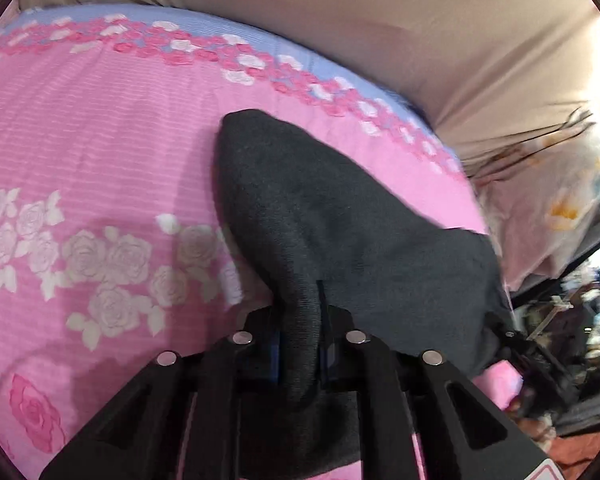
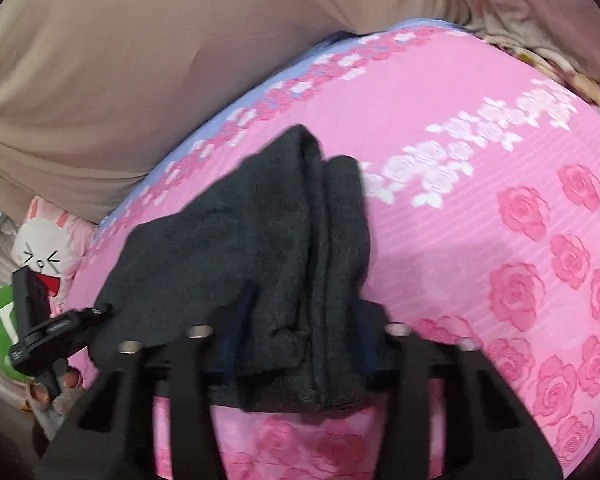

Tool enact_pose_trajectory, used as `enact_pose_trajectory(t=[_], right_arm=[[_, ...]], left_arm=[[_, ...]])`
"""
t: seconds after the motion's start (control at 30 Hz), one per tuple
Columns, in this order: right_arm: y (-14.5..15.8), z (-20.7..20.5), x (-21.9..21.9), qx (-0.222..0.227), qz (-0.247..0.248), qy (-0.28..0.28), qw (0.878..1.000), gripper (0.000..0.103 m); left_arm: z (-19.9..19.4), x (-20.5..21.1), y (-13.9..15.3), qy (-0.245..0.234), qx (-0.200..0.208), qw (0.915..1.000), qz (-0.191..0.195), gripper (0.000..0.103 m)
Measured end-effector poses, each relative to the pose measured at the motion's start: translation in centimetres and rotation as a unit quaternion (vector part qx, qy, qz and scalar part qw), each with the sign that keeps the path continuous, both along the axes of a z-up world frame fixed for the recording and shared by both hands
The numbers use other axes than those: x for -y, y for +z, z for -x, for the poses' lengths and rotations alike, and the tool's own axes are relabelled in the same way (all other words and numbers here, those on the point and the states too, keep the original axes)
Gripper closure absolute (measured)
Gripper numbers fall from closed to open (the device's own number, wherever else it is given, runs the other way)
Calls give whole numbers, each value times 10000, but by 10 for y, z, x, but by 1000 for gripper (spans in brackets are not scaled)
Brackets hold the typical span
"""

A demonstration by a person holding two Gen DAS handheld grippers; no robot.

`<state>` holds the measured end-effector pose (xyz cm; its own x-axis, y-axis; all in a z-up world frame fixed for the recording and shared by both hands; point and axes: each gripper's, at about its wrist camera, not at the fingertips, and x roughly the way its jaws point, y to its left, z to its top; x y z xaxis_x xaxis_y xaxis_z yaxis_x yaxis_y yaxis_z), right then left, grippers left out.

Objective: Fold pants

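Note:
The dark grey pants [image 1: 340, 224] lie folded on a pink rose-print bedsheet [image 1: 100, 140]. My left gripper [image 1: 300, 344] is shut on a bunched edge of the pants, which runs away from it to the upper left and right. In the right wrist view the pants [image 2: 268, 248] show as stacked layers. My right gripper [image 2: 300, 332] is shut on a thick bundle of those layers. The left gripper [image 2: 52, 332] shows at the left edge of the right wrist view, at the other corner of the pants.
A beige fabric wall or headboard [image 1: 420, 40] rises behind the bed. A lilac band of the sheet [image 2: 220, 120] marks its far edge. A bunny-print pillow [image 2: 48, 248] and a floral pillow [image 1: 552, 208] lie beside the bed. Clutter [image 1: 580, 320] sits beyond.

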<state>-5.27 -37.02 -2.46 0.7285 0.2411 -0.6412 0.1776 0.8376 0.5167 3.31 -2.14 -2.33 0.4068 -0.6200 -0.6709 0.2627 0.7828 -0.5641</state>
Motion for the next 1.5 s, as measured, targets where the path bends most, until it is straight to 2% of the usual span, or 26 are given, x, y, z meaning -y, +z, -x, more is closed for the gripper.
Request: enact_pose_trajectory(t=[0.07, 0.1, 0.2, 0.3, 0.37, 0.4, 0.43, 0.53, 0.6, 0.7, 0.73, 0.8, 0.83, 0.87, 0.93, 1.07, 1.1, 1.17, 1.2, 1.23, 1.27, 1.33, 1.4, 1.43, 1.47, 1.5], right_arm=[[25, 5, -13, 342, 31, 117, 9993, 75], [36, 6, -21, 509, 8, 227, 9984, 76], [63, 9, -57, 865, 142, 669, 9939, 76], [39, -1, -84, 549, 230, 892, 9942, 69], [-1, -10, -92, -150, 510, 823, 9952, 63], [-13, -6, -92, -296, 630, 675, 9953, 47], [-10, 4, -87, -148, 541, 457, 9974, 39], [23, 16, -89, 189, 791, 322, 9962, 38], [44, 14, -94, 407, 811, 519, 9945, 38], [51, -6, -103, 526, 679, 747, 9935, 34], [45, -22, -107, 411, 719, 766, 9936, 30], [26, -45, -115, 161, 754, 792, 9939, 33], [15, -56, -120, -3, 705, 916, 9933, 73], [6, -65, -128, -178, 705, 962, 9927, 80], [25, -53, -131, 171, 864, 979, 9913, 93], [74, -20, -129, 882, 930, 908, 9876, 94], [71, -18, -126, 820, 1047, 817, 9877, 93], [34, -29, -118, 161, 1321, 701, 9886, 88], [14, -36, -113, -221, 1389, 649, 9879, 85], [1, -36, -107, -335, 1224, 541, 9904, 79], [-1, -30, -99, -183, 851, 437, 9952, 79], [9, -22, -96, -5, 617, 437, 9971, 71], [16, -19, -97, 48, 619, 538, 9966, 58], [16, -19, -100, 19, 642, 645, 9958, 57], [14, -19, -102, -13, 666, 706, 9953, 57], [9, -18, -107, -52, 721, 772, 9944, 56]], left_arm=[[1, -18, 16, 102, 132, 9996, 239, 97], [7, -32, 34, 177, 375, 9987, 294, 97], [26, -64, 70, 375, 856, 9955, 143, 97], [42, -94, 76, 695, 986, 9923, -294, 97], [41, -105, 57, 716, 683, 9936, -547, 95], [39, -107, 41, 676, 416, 9951, -585, 91], [39, -109, 30, 737, 277, 9948, -648, 92], [54, -108, 22, 1018, 517, 9879, -1047, 74], [61, -105, 30, 1224, 815, 9819, -1196, 44], [67, -101, 39, 1326, 1198, 9763, -1217, 21], [67, -99, 39, 1339, 1228, 9753, -1255, 21], [67, -99, 35, 1331, 1246, 9747, -1291, 21], [68, -99, 34, 1353, 1242, 9740, -1326, 21], [69, -100, 34, 1374, 1242, 9733, -1355, 21], [73, -106, 39, 1390, 1316, 9720, -1364, 21], [77, -108, 50, 1367, 1498, 9696, -1367, 20], [75, -107, 49, 1340, 1490, 9700, -1379, 19], [70, -104, 41, 1301, 1386, 9716, -1406, 18], [65, -102, 32, 1261, 1182, 9752, -1380, 18], [60, -102, 24, 1204, 964, 9793, -1309, 18], [56, -103, 16, 1140, 712, 9837, -1194, 18], [51, -107, 1, 944, 179, 9926, -741, 18], [54, -112, -2, 954, 147, 9942, -470, 19], [55, -112, -3, 827, 107, 9960, -329, 23], [54, -110, -6, 550, -24, 9985, -51, 45], [53, -109, -10, 402, -179, 9990, 115, 81]])
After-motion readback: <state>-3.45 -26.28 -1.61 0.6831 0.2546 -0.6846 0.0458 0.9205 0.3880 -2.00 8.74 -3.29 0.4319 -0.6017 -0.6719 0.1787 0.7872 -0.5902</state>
